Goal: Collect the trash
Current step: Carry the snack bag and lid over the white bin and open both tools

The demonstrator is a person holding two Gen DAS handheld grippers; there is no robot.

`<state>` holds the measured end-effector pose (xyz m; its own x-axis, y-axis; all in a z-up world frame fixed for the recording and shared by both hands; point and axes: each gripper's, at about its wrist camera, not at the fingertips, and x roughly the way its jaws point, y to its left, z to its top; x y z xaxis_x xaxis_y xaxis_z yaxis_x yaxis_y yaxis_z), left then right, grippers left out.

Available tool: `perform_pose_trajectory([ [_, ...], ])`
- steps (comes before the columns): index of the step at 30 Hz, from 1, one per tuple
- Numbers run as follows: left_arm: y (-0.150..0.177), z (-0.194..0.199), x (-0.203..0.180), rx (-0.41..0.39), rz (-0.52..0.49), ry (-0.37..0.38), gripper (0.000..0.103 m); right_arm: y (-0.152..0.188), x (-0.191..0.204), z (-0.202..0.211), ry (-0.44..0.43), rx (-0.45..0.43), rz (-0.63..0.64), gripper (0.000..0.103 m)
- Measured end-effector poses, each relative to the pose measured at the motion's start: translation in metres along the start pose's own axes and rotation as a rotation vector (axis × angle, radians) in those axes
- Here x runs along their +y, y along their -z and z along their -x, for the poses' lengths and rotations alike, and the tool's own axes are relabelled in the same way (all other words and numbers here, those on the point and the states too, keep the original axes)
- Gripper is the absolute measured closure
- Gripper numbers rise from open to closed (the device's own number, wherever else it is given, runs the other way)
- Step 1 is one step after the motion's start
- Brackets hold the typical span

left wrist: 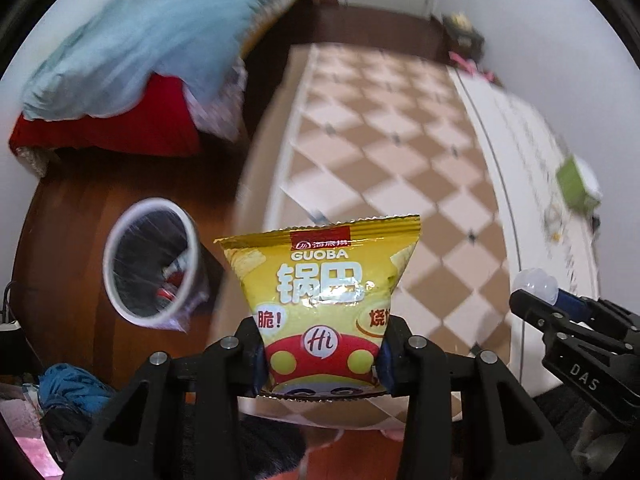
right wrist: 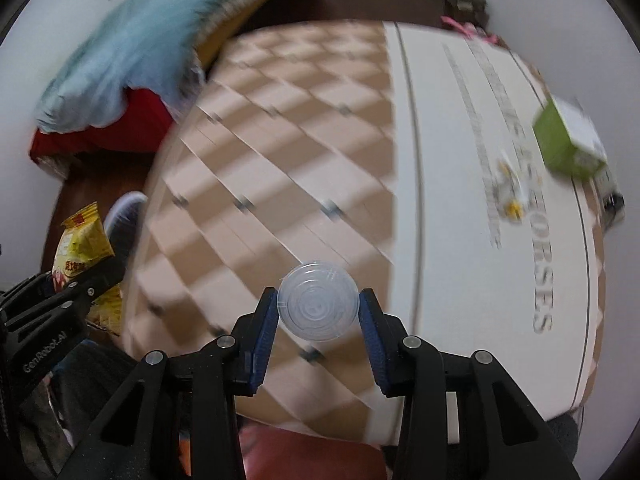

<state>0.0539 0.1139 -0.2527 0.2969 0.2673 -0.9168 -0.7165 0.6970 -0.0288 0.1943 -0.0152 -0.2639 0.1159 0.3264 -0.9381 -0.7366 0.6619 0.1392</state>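
Note:
My left gripper point(left wrist: 322, 354) is shut on a yellow snack bag point(left wrist: 320, 284) printed "GUOBA", held upright above the edge of the checkered table point(left wrist: 380, 128). Down on the wooden floor to its left stands a white trash bin point(left wrist: 150, 264) lined with a clear bag, with some rubbish inside. My right gripper point(right wrist: 318, 312) is shut on a clear round plastic lid point(right wrist: 318, 300) over the table point(right wrist: 280, 128). In the left wrist view the right gripper point(left wrist: 532, 290) and its clear lid point(left wrist: 536, 282) show at the right edge. The snack bag point(right wrist: 82, 248) shows at the left of the right wrist view.
A green and white box point(right wrist: 568, 140) and small yellow-white scraps point(right wrist: 510, 190) lie on the table's right side. A bed with a blue blanket point(left wrist: 136, 40) and a red sheet point(left wrist: 120, 120) stands at the far left. Clothes point(left wrist: 68, 392) are heaped on the floor at the lower left.

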Motion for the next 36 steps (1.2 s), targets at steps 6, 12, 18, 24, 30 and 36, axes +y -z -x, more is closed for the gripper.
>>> perform_pose_trajectory([
  [6,-0.031,0.045,0.084,-0.089,0.082,-0.022,0.065,-0.044,0.084,0.016,-0.114,-0.073,0.099,0.060],
  [12,-0.046,0.044,0.186,-0.076,0.179,-0.074,0.065,-0.069,0.184,-0.006,-0.245,-0.037,0.201,0.060],
  [18,-0.050,-0.023,0.285,0.065,0.307,-0.079,0.065,-0.074,0.284,-0.095,-0.276,0.121,0.277,0.060],
  [24,-0.052,-0.100,0.356,0.197,0.436,-0.014,0.065,-0.081,0.340,-0.179,-0.241,0.236,0.326,0.060],
  [30,-0.067,-0.143,0.389,0.239,0.500,0.040,0.019,-0.090,0.369,-0.231,-0.219,0.284,0.362,0.060],
  [36,-0.069,-0.141,0.403,0.204,0.535,-0.009,0.002,-0.093,0.381,-0.256,-0.272,0.320,0.372,0.012],
])
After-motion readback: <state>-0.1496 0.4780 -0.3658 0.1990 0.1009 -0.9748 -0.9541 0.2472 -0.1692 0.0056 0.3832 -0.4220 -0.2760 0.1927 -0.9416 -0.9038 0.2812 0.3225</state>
